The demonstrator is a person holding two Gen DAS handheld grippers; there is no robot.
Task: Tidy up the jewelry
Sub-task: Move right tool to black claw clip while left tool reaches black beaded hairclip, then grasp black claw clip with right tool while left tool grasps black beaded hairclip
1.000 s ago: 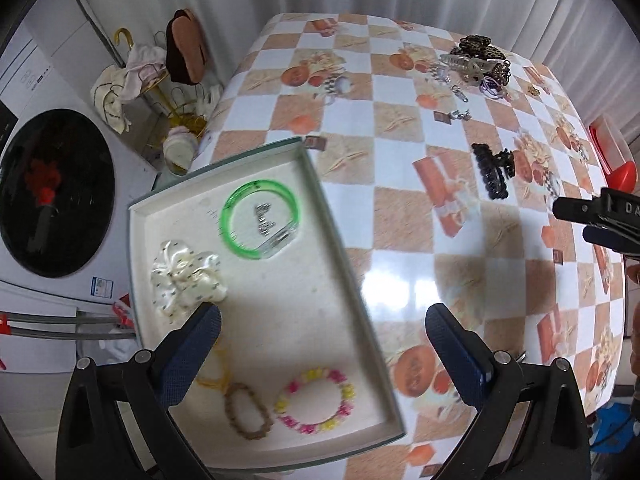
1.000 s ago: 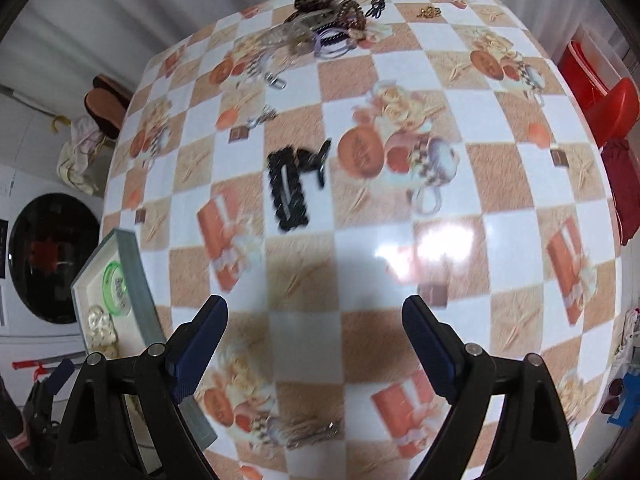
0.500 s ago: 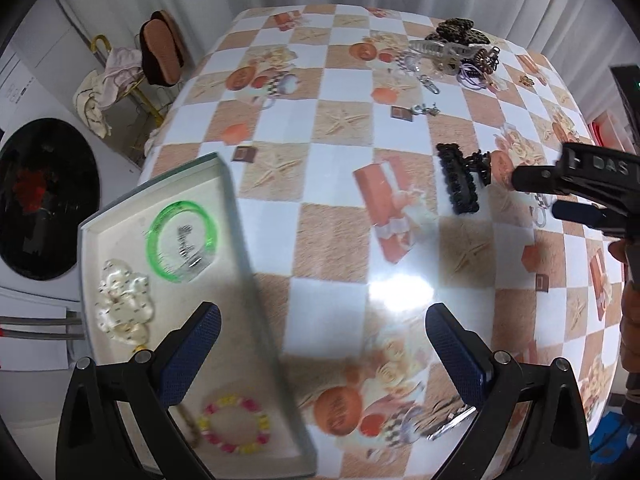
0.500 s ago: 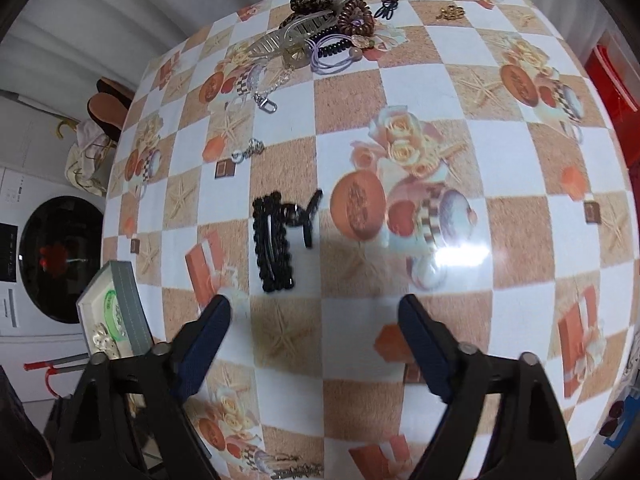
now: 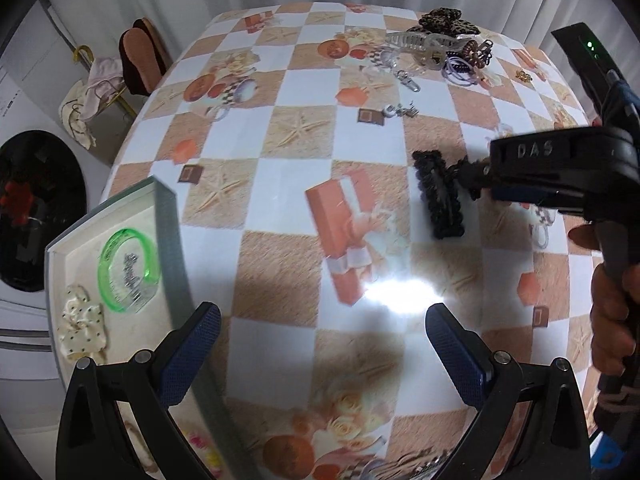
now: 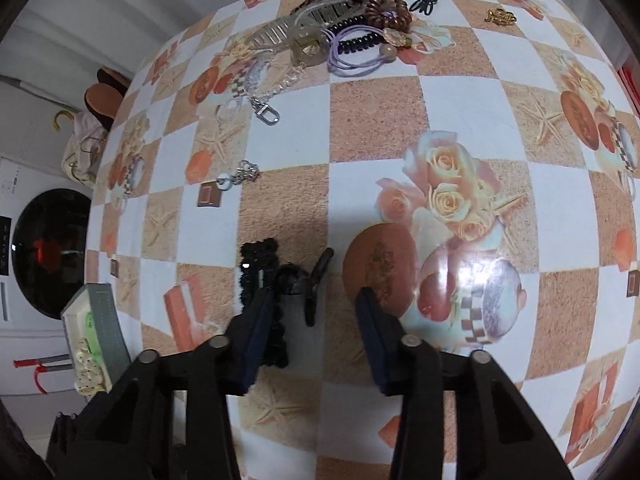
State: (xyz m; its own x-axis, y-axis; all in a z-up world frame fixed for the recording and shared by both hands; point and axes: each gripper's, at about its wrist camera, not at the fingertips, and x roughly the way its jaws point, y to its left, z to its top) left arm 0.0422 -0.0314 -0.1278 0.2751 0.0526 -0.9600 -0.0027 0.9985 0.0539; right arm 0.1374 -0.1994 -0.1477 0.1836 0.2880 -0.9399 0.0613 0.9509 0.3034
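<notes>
Right gripper (image 6: pixel 312 312) has dropped over the black beaded claw hair clip (image 6: pixel 264 300), jaws just narrowing around it.
Pads not visibly pressing; left gripper (image 5: pixel 322 346) hangs wide open, empty.

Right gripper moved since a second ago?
Yes. The right gripper has come down to the black hair clip, jaws closing around its handles; earlier it hung well short of it.

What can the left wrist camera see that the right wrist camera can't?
Only the left wrist view shows the person's hand holding the right hand-held gripper from outside, reaching the black hair claw, and the whole green bangle in the tray.

Only the right view shows that gripper's fingers straddling the claw's handle end, their jaws having just been closing without clamping it yet.

Both show the claw, the tray, the far accessory pile and the checkered tablecloth.
</notes>
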